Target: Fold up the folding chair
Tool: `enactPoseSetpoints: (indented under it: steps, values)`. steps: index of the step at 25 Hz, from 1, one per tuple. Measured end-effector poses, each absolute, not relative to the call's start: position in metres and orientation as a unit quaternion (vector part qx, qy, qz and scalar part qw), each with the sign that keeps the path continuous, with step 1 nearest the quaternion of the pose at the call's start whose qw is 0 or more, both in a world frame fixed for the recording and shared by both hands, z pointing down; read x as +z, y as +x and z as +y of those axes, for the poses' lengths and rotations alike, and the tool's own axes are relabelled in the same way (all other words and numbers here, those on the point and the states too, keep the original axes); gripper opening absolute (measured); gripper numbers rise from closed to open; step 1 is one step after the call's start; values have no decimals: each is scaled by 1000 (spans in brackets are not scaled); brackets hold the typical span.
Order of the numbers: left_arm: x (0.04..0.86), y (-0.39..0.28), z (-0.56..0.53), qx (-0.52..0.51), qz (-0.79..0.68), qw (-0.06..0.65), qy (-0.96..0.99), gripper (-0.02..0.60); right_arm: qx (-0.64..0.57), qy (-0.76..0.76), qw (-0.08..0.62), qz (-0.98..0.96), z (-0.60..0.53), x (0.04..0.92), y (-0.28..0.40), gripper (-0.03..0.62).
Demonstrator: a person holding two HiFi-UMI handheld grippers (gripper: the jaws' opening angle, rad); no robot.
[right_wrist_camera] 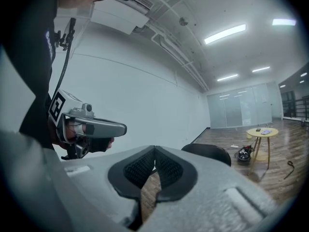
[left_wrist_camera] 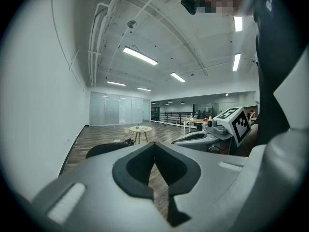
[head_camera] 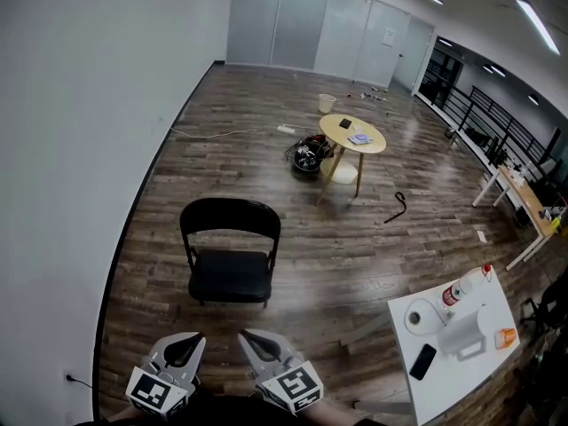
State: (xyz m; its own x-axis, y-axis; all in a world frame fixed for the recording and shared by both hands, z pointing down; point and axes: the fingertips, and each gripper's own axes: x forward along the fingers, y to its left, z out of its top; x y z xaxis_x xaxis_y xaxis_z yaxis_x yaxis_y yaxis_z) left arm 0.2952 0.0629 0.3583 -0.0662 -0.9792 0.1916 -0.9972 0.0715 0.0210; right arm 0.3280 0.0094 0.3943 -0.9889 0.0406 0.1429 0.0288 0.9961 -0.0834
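While both tools sit low at the near edge of the head view, the folding chair (head_camera: 229, 256) stands unfolded on the wood floor (head_camera: 266, 193) just ahead of them, untouched.

- Chair: black, seat level and turned toward the person, curved backrest on the far side. It stands near the white wall (head_camera: 80, 149), well apart from the other furniture.
- Left hand-held gripper (head_camera: 186, 343): jaws pressed together, nothing between them. Its own view shows the pads meeting along a thin seam, with the chair's backrest beyond.
- Right hand-held gripper (head_camera: 257, 340): jaws pressed together too, nothing pinched. It lies just beside the left one without touching it; both point toward the chair.
- Beyond the chair: a small round table (head_camera: 352, 134) with a few small items on top, and a dark bundle (head_camera: 308, 153) on the floor beside it.
- To the right of the grippers: a white counter (head_camera: 470, 389) carrying a paper roll (head_camera: 417, 316), a dark phone (head_camera: 423, 361) and a bottle (head_camera: 466, 287).
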Motion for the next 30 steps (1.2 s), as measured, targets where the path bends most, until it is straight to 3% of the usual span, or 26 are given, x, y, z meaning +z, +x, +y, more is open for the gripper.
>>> enactPoseSetpoints:
  steps: [13,30]
  values:
    - [369,220,34,47,-718,100,687,2,41,16,100,-994,-18,410,267,15]
    - [369,82,-9,62,-676,65,731,3,47,103,139,-984,-57,427,166,33]
